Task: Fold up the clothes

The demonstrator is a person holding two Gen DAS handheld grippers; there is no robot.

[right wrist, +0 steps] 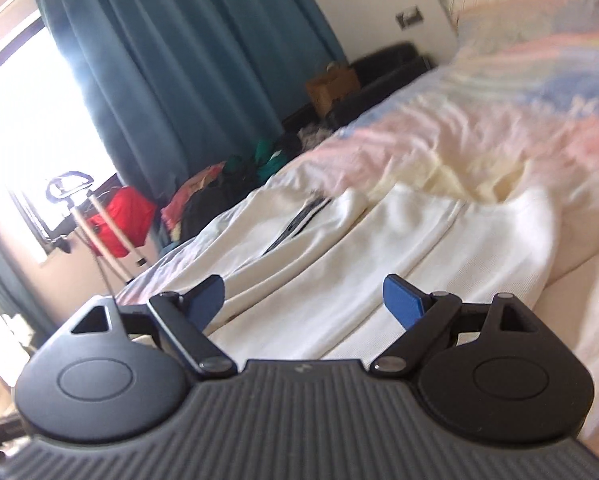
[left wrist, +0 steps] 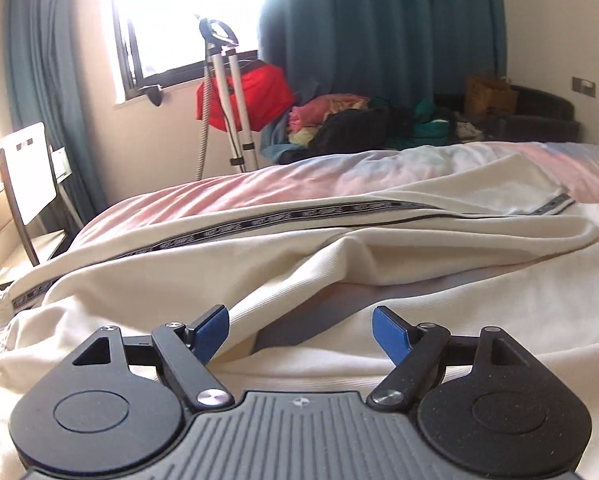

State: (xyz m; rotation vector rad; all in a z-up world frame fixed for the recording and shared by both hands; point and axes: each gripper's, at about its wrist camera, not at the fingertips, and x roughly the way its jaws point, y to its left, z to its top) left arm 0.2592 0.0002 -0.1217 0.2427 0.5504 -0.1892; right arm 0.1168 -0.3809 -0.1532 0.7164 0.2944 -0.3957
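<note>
While both jaws gape apart, the cream garment [left wrist: 339,264] lies just beneath them.

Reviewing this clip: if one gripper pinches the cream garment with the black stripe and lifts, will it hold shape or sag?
The cream garment will probably sag: it already lies in soft ridges and folds on the bed. Its ribbed-looking knit suggests the open left gripper could grip it without much slipping. Spread this long, a single pinch would likely leave most of it dragging.
</note>
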